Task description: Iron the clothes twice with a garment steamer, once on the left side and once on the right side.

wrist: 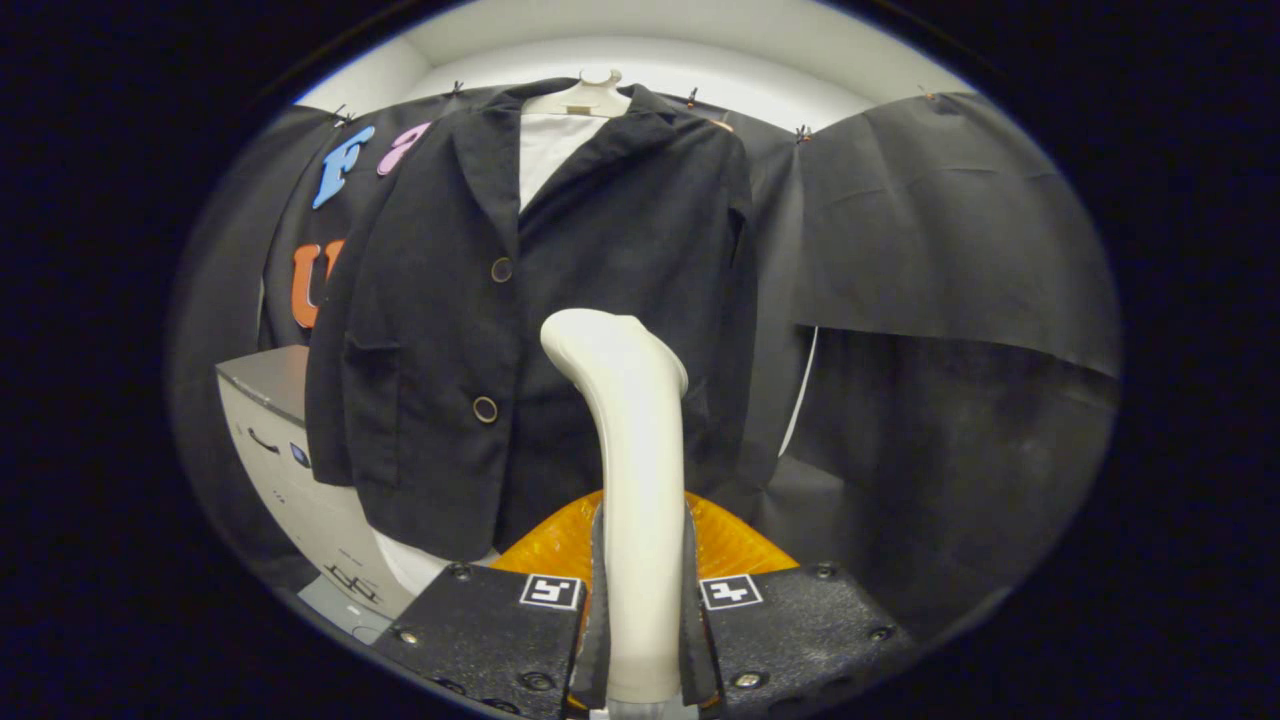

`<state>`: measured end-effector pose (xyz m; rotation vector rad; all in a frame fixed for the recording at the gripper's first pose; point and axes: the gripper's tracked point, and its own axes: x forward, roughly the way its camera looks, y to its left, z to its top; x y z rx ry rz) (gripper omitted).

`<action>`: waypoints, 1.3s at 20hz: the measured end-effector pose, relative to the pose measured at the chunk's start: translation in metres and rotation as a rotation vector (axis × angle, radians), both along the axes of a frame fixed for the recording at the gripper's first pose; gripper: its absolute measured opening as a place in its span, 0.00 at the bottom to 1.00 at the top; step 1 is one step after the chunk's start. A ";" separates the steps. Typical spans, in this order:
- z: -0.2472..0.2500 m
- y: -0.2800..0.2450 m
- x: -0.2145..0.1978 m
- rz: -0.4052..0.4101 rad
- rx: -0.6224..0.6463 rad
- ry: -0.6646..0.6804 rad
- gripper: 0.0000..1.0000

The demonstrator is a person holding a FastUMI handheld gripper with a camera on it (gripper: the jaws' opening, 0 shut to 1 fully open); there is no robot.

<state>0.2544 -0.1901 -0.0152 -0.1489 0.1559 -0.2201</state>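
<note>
The hand-held gripper (640, 640) clenches the garment steamer's (630, 450) pale handle upright, its head facing the dark jacket (560, 300) hanging just beyond, ready for a steaming pass.

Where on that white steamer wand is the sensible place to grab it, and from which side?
By the straight lower shaft of the steamer wand, which is where the gripper has it now: jaws closed on its two flanks, from below and behind. The shaft is slim and even there, so flat fingers seat well. Higher up it bends into a rounded head that faces the black jacket and must stay free.
</note>
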 end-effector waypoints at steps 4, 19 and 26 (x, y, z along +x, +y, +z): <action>-0.031 0.000 -0.013 -0.015 -0.006 0.046 0.30; -0.136 0.007 -0.023 -0.025 0.010 0.249 0.30; -0.170 0.005 -0.045 -0.073 0.061 0.318 0.30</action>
